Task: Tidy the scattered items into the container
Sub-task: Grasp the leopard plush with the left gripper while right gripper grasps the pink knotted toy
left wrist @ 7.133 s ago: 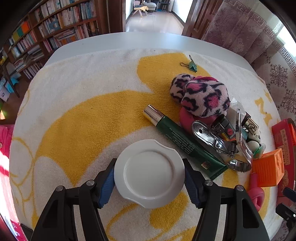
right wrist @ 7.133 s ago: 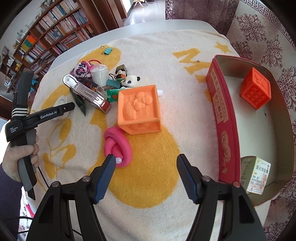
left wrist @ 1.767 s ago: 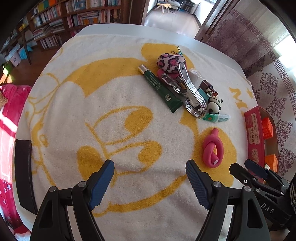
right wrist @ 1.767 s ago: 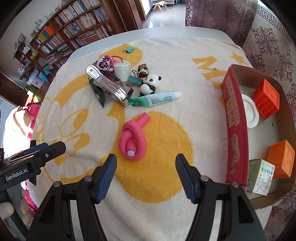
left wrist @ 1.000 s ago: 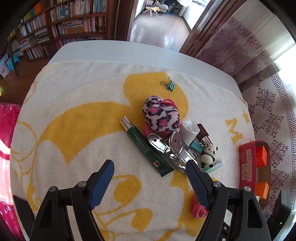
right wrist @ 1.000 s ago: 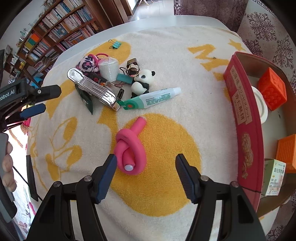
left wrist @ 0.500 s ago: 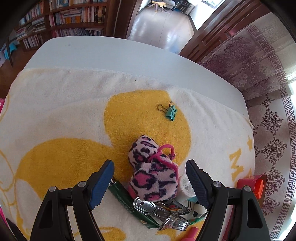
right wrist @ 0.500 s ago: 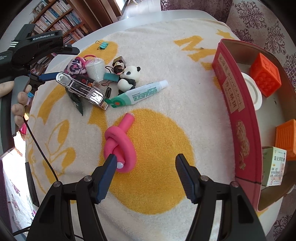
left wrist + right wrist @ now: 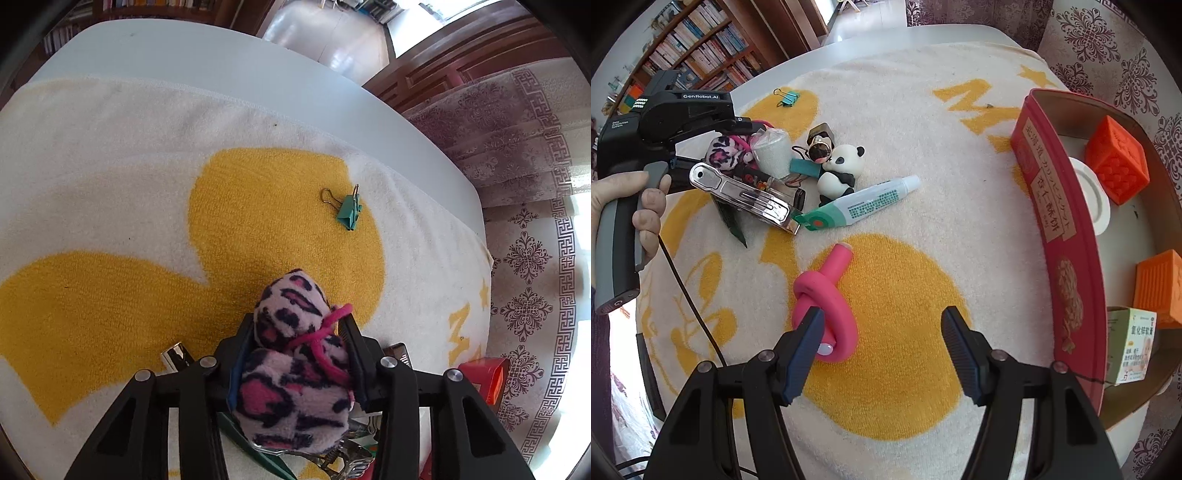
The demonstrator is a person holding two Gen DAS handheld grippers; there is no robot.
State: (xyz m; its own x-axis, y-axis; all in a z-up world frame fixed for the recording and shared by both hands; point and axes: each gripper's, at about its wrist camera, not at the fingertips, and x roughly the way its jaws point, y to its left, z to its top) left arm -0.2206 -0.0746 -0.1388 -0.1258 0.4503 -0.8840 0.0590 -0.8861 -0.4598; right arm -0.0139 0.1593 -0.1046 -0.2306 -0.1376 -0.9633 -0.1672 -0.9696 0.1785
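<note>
The left claw is closing on the leopard-print plush pouch, which sits between its jaws at the far end of the clutter pile; the fleece already bulges against both pads, so I'd call that a grip taking hold. The right claw hangs spread wide with nothing in it, above the towel on the table, the knotted pink foam roller just by its left finger.

That pouch looks soft and light, all fluff, so it should squash rather than slip, and the pile of the fleece ought to give the pads plenty to bite on. The thick middle, where the claw has it, seems the right place; the thin pink cord looped over it would be a poor hold and might snag on the chrome clip lying right against it. I'd expect it to sag a little once lifted, nothing worse.

It is headed for the red tin at the right edge, well apart from the pile, where two orange blocks, a white lid and a small carton already lie
</note>
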